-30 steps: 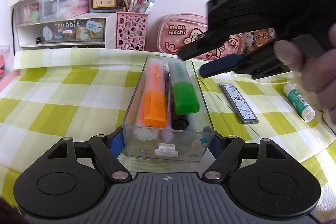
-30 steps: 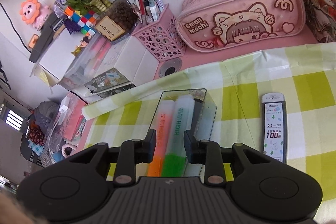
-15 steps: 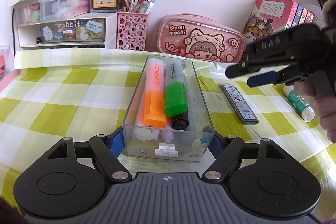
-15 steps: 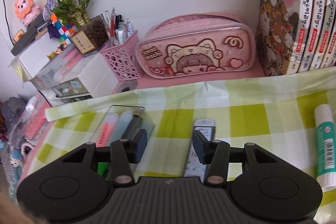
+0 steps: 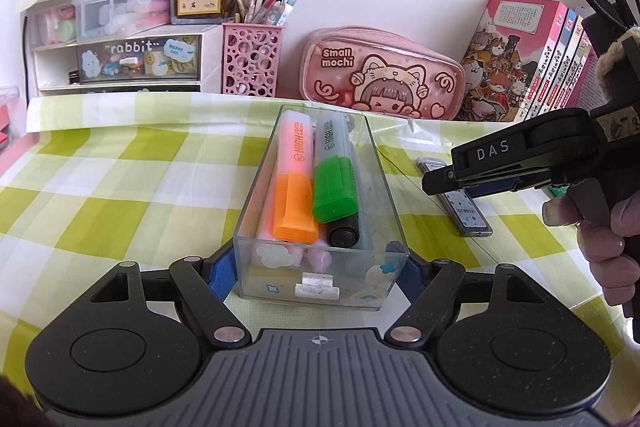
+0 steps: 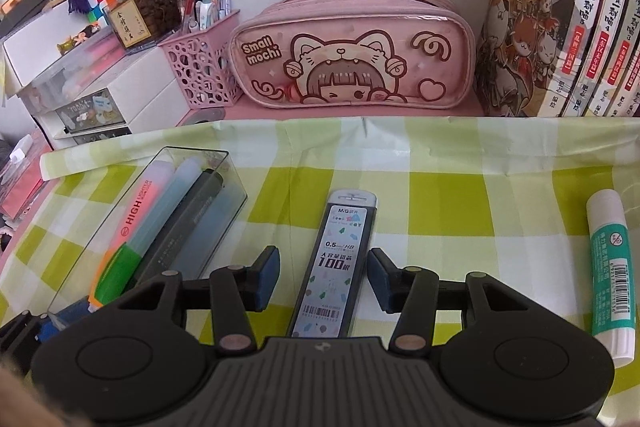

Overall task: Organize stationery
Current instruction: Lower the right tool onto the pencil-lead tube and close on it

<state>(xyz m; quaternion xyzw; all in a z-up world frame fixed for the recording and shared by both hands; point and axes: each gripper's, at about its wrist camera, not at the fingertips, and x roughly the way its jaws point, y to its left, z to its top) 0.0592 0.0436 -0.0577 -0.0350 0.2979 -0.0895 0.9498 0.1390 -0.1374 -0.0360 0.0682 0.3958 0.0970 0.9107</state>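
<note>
A clear plastic tray on the green checked cloth holds an orange highlighter, a green highlighter and a black marker. My left gripper is shut on the tray's near end, pads against both side walls. The tray also shows in the right wrist view. My right gripper is open, its fingers on either side of a flat pencil-lead case lying on the cloth. The case shows under the right gripper in the left wrist view.
A glue stick lies right of the case. At the back stand a pink pencil pouch, a pink pen cup, white drawers and books.
My right gripper has left the tray, swung right and come down open around the lead case. The green highlighter now lies in the tray. My left gripper has not moved.
</note>
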